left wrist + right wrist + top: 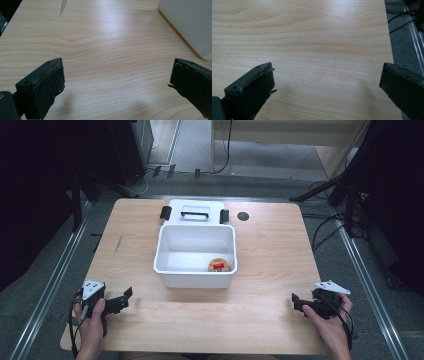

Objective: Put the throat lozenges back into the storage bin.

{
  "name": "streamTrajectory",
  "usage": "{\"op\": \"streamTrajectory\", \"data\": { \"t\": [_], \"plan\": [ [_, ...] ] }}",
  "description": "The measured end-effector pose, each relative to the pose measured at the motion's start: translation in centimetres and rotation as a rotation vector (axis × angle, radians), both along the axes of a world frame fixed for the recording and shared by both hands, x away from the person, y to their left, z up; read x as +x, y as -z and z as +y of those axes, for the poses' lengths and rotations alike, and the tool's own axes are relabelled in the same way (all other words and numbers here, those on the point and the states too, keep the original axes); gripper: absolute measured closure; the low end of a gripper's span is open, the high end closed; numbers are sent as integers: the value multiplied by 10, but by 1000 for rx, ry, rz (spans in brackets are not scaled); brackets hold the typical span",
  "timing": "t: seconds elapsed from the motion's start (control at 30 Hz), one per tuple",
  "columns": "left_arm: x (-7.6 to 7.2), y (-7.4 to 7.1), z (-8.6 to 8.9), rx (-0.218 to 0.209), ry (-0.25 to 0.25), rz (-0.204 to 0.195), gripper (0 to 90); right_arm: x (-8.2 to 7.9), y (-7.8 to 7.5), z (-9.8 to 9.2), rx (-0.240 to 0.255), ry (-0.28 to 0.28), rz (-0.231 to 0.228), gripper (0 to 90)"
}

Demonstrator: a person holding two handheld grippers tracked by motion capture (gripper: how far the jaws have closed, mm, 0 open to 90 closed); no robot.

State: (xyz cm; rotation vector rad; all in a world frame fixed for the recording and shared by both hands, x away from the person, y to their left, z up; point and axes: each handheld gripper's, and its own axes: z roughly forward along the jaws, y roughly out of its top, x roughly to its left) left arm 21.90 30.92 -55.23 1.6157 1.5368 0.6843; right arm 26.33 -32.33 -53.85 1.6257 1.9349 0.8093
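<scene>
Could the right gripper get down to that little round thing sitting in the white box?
Probably yes. The white box is open on top, its lid lying behind it, and the round thing sits alone in the near right corner. The right gripper is open, with bare table between.

Lab, black curtains (35, 195), floor cables (325, 227)

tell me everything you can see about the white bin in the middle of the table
The white bin is an open, rectangular tub that looks like smooth plastic, with rounded corners and a slightly flared rim. It stands upright near the middle of the wooden table. Inside, in its near right corner, lies a small round item with a tan and red top. Its white lid, with a handle and two black latches, lies flat just behind it. The left gripper and right gripper are both well clear of it.
</scene>
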Motion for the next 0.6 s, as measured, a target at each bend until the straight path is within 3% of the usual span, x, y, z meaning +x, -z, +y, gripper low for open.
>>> {"op": "streamTrajectory", "data": {
  "t": [0.33,0.6],
  "plan": [
    [0,0,0,-1,0,0,0,-19,7,-11,37,41,-110,4],
    [0,0,1,-7,1,4,0,-31,9,-20,79,79,-160,7]
  ]
}}
